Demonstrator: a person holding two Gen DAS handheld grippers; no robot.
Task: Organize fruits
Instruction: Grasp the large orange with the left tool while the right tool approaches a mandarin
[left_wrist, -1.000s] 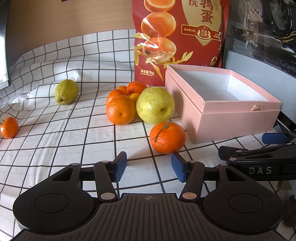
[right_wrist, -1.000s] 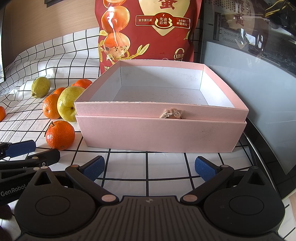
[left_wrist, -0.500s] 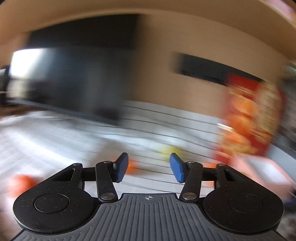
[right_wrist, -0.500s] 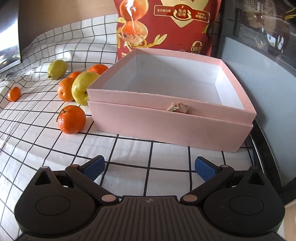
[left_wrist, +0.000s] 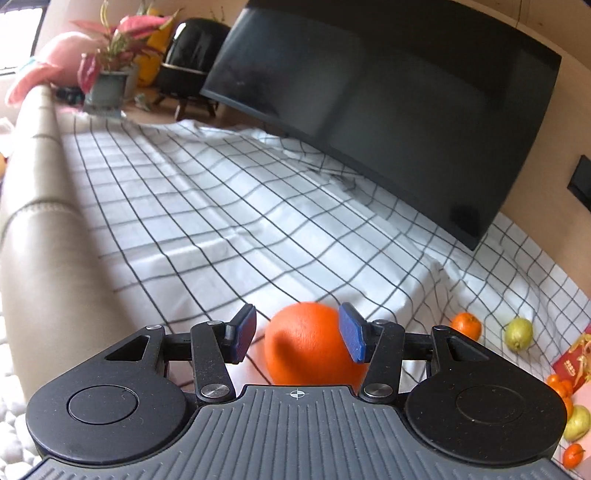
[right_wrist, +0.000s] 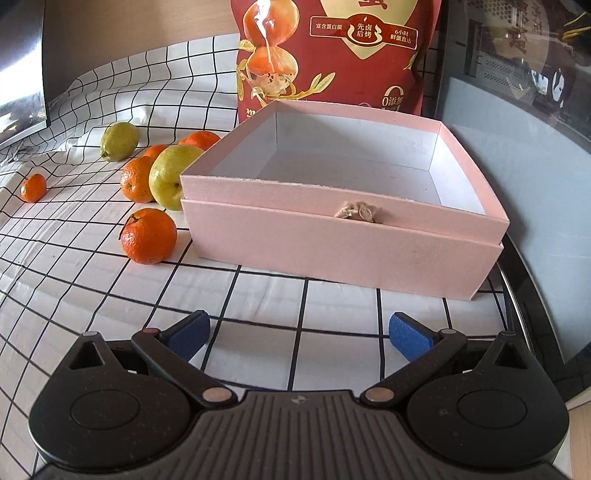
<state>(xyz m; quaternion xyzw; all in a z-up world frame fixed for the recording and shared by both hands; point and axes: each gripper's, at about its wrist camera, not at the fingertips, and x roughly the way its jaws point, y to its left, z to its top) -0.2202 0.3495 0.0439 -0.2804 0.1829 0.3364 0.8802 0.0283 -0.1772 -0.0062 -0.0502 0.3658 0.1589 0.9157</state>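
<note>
In the left wrist view my left gripper (left_wrist: 297, 334) is open around a large orange (left_wrist: 314, 345) on the checked cloth; the right pad is at the fruit, the left pad stands apart. Far right lie a small tangerine (left_wrist: 466, 325) and a green pear (left_wrist: 519, 334). In the right wrist view my right gripper (right_wrist: 297, 338) is open and empty in front of an empty pink box (right_wrist: 343, 206). Left of the box lie a tangerine (right_wrist: 149, 235), a big pear (right_wrist: 171, 176), more oranges (right_wrist: 136, 179), a smaller pear (right_wrist: 119, 141) and a small tangerine (right_wrist: 33, 187).
A red snack bag (right_wrist: 332, 55) stands behind the box. A dark monitor (left_wrist: 388, 110) stands at the back of the cloth. A beige padded edge (left_wrist: 40, 229) runs along the left. A potted plant (left_wrist: 107, 81) is far off. A grey appliance (right_wrist: 517, 147) is right of the box.
My left gripper has swung away from the fruit pile by the box to the left and now straddles a large orange. My right gripper has shifted slightly and stays open.
</note>
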